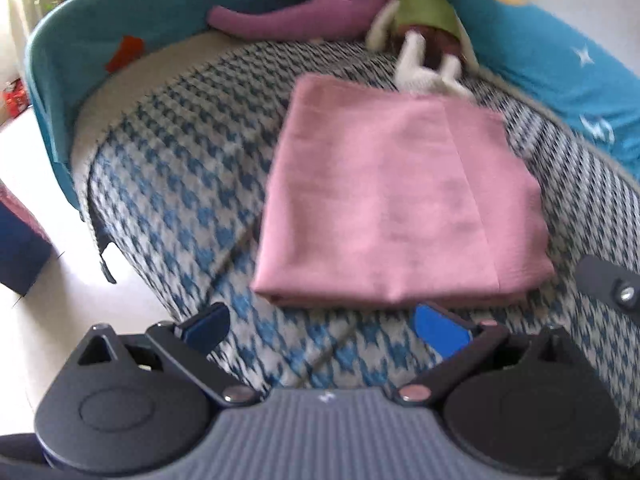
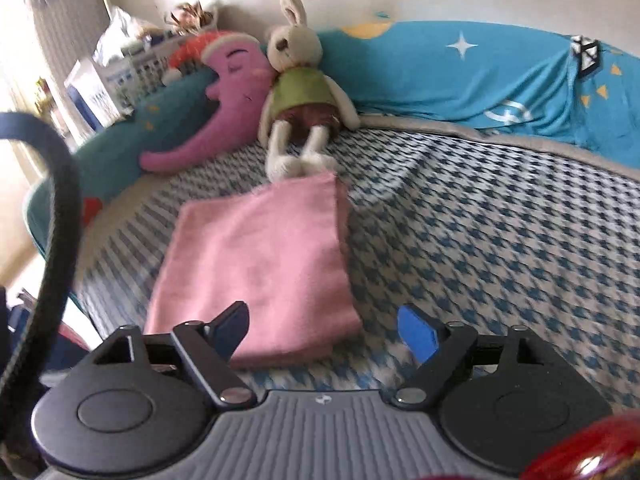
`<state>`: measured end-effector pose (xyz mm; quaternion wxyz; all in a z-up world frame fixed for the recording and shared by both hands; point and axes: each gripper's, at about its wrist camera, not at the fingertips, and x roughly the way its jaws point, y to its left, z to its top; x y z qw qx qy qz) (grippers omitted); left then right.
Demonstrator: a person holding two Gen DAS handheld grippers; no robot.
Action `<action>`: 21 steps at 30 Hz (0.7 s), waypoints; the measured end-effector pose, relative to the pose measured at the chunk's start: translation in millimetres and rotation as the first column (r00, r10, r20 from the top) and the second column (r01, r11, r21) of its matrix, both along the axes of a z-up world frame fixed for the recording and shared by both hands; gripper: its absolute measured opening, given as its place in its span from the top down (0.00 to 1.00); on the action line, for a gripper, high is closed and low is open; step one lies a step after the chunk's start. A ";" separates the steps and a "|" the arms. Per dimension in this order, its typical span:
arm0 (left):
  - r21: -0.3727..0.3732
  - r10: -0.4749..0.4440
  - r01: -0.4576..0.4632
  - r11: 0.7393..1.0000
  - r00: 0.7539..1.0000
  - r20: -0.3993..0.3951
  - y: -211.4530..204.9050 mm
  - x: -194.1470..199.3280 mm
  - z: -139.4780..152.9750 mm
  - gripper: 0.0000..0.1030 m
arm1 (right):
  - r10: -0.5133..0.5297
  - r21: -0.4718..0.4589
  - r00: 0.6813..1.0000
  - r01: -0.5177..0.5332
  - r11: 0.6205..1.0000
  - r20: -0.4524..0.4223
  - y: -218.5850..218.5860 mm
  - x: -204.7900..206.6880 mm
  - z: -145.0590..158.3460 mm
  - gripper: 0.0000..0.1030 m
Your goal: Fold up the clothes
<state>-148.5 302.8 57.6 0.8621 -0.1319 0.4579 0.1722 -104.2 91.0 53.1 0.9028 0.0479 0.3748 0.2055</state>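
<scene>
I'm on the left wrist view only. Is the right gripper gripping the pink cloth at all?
Observer: No. The right gripper is open. The folded pink cloth lies flat on the bed, with only its near corner between the fingers, not pinched.
Operator: And that purple plush at the back, what is it?
Observer: It's a crescent moon pillow with a sleeping face and a red cap.

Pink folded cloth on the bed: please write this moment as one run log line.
stage: fold looks finished | pink folded cloth: flat on houndstooth bed cover | left gripper: open, empty | right gripper: open, empty | plush rabbit: behind cloth
</scene>
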 end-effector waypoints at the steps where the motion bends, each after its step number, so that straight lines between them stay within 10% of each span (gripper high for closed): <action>1: -0.006 0.010 -0.010 1.000 1.000 0.000 1.8 2.2 -0.3 0.00 | 0.009 0.006 1.000 -0.009 1.000 0.002 1.8 4.7 -0.1 0.26; 8: -0.027 0.100 -0.099 0.995 0.995 0.029 13.7 7.0 2.3 0.00 | 0.126 -0.012 0.988 -0.126 0.992 0.089 25.5 34.2 3.0 0.50; 21: -0.026 0.124 -0.124 0.992 0.992 0.017 25.1 27.7 -17.0 0.00 | 0.355 -0.018 0.932 -0.355 0.935 0.068 81.0 88.9 -13.5 0.51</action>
